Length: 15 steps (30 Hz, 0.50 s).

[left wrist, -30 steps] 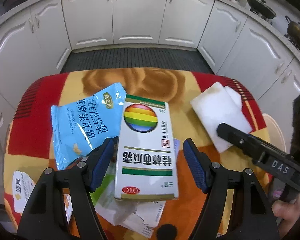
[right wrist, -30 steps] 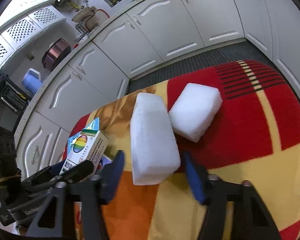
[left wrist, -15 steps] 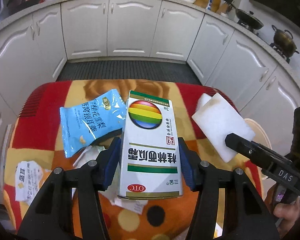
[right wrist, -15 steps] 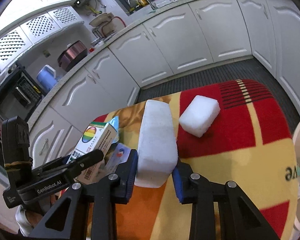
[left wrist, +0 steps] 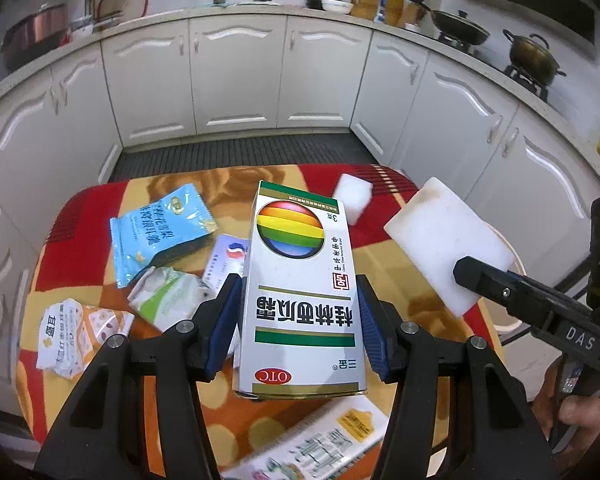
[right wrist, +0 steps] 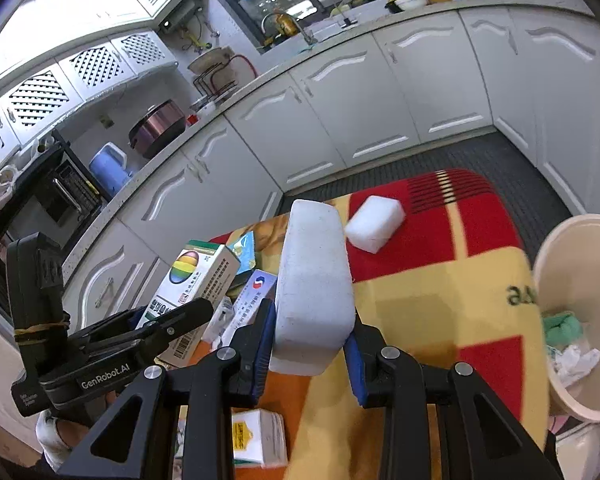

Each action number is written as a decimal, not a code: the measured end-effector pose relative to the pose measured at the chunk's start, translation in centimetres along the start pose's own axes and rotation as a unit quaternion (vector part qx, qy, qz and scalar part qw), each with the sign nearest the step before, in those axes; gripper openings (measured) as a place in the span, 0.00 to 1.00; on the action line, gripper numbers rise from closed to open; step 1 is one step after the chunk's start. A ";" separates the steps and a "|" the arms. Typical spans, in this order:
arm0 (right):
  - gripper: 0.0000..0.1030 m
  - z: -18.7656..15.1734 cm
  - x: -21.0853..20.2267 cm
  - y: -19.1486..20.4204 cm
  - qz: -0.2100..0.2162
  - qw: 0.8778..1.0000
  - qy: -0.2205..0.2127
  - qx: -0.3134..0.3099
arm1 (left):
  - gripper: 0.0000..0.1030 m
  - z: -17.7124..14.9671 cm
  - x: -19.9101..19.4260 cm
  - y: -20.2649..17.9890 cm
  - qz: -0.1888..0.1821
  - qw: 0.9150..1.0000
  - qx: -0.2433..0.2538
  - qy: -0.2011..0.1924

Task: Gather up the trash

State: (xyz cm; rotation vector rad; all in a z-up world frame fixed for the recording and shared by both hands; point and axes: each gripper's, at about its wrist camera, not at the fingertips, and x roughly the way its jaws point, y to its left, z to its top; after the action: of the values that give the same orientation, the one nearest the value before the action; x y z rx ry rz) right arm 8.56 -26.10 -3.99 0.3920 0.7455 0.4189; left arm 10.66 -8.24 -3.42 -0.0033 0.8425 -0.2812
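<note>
My left gripper (left wrist: 298,320) is shut on a white medicine box (left wrist: 302,296) with a rainbow ball and green stripes, held above the table. The box also shows in the right wrist view (right wrist: 192,284). My right gripper (right wrist: 310,340) is shut on a long white foam block (right wrist: 314,292), lifted above the table; it shows in the left wrist view (left wrist: 446,240) at the right. A beige trash bin (right wrist: 572,280) with green and white scraps inside stands to the right of the table.
On the red, yellow and orange cloth (left wrist: 384,208) lie a blue snack bag (left wrist: 160,232), a small white foam piece (left wrist: 352,198), crumpled wrappers (left wrist: 168,300), a card (left wrist: 224,260) and a leaflet (left wrist: 320,444). White cabinets ring the table.
Both grippers have risen and pulled back from the table with their loads. The trash bin has come into the right wrist view.
</note>
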 end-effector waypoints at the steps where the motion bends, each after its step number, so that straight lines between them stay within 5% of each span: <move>1: 0.30 -0.1 -0.4 -0.1 0.000 1.000 -0.002 0.002 | 0.52 -0.1 -0.2 -0.4 0.000 1.000 0.003 -0.001; 15: 0.30 -1.6 -6.1 -3.5 -0.019 0.999 -0.040 0.031 | 0.52 -1.1 -2.8 -5.8 -0.005 0.999 0.044 -0.021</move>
State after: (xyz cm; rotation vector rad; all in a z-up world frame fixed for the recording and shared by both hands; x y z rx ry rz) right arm 4.12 -31.73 -3.31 0.4496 0.6875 0.3427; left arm 6.65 -13.04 -1.45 0.0680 0.7886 -0.3259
